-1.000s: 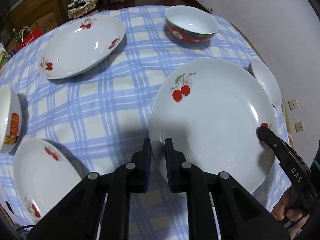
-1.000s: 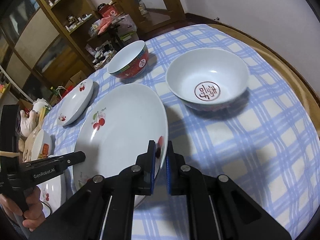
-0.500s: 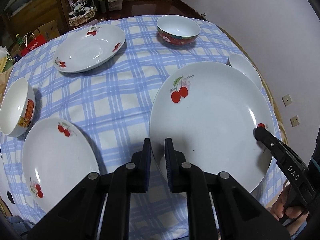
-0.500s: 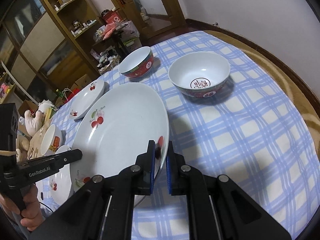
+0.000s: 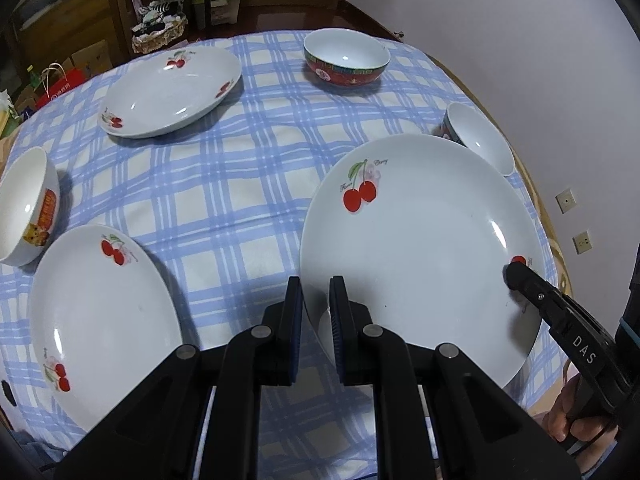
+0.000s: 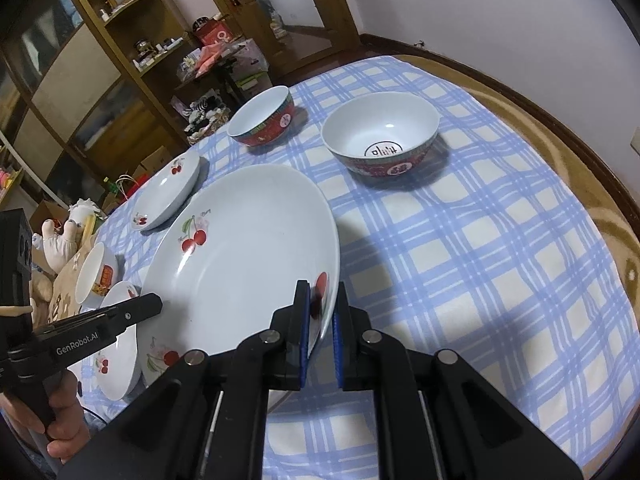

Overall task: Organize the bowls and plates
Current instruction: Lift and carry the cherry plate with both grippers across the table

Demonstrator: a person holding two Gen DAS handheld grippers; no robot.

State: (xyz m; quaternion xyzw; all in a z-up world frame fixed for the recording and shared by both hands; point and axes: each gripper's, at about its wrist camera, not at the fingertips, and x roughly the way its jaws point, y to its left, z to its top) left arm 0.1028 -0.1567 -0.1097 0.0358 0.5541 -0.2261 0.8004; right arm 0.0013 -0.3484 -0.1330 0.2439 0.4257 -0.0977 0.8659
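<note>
large plate | both rims clamped: left hand-held gripper, right hand-held gripper

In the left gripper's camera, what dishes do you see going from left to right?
Cartoon bowl → near cherry plate → far cherry plate → red bowl → big held plate.

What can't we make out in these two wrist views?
- Left wrist: the bowl at the right is partly hidden behind the large cherry plate.
- Left wrist: the bowl at the left edge is cut off by the frame.
- Right wrist: the near plate is partly covered by the left gripper.
- Both views: the large cherry plate's underside is unseen.
</note>
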